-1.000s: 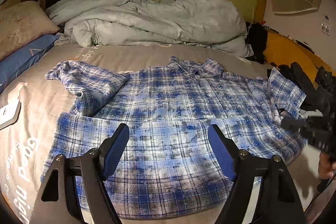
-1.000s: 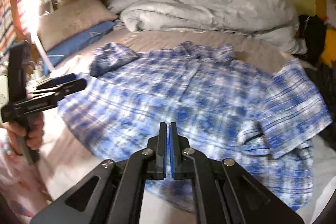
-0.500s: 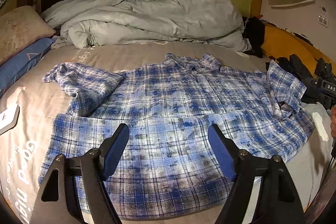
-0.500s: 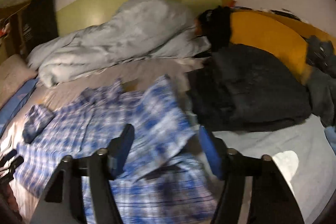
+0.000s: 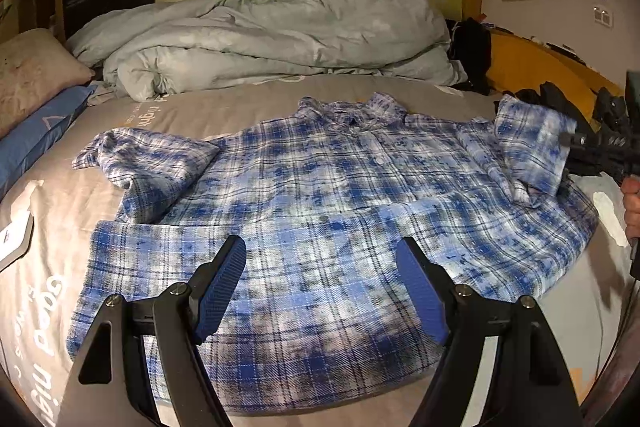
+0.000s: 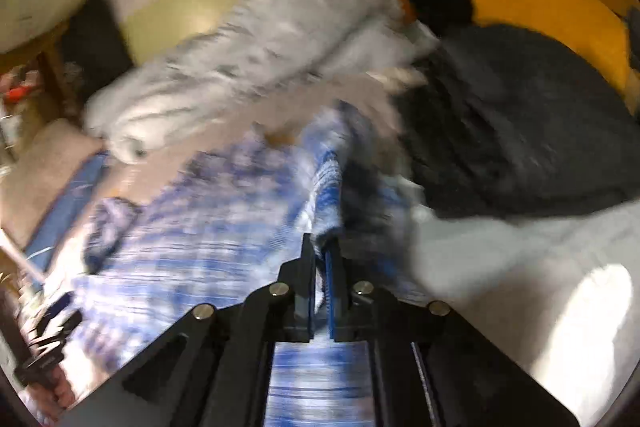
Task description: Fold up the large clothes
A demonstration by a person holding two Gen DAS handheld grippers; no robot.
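Observation:
A blue and white plaid shirt (image 5: 320,187) lies spread on the bed, collar far and hem near. Its left sleeve (image 5: 148,163) is folded in over the body. At the right, the other sleeve (image 5: 532,151) stands lifted, pinched at its edge by my right gripper (image 5: 570,139), with a hand on the handle below. The right wrist view is blurred but shows my right gripper (image 6: 325,251) shut on the sleeve's edge (image 6: 328,195). My left gripper (image 5: 320,279) hangs open above the hem with nothing between its fingers.
A rumpled grey duvet (image 5: 272,35) fills the far end of the bed. Pillows (image 5: 32,79) lie at the left. Dark clothes (image 6: 512,131) are piled beside the held sleeve, against a yellow bed side (image 5: 532,67). A white card (image 5: 16,239) lies on the grey sheet (image 5: 60,195).
My right gripper swung from over the shirt's middle to its right sleeve, opened, then shut on the sleeve's edge and rolled. The sleeve now stands lifted. My left gripper stayed put and open.

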